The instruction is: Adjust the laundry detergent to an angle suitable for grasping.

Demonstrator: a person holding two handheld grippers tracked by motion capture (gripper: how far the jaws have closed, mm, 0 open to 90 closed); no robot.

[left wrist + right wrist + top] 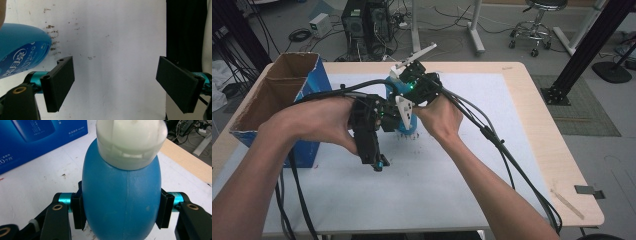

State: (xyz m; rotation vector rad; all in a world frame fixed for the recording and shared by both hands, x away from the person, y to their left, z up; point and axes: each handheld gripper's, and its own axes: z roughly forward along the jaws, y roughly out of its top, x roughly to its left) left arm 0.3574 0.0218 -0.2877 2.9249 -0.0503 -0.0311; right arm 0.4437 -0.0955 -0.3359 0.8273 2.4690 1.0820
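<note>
Blue bottle (121,202) with white cap (131,142) held upright on the white table cover (452,170), just beside the open blue carton (282,107). Right gripper (121,210) is clamped on the bottle's body, one pad on each flank, so the long axis runs vertically, straight up between the jaws and away from the camera. Left gripper (116,85) stands wide and holds nothing; the bottle lies off to one side of it, outside the gap, near one jaw but apart from it. The right hand (439,117) is therefore the nearer; any transfer to the carton likely turns on keeping that axis upright
</note>
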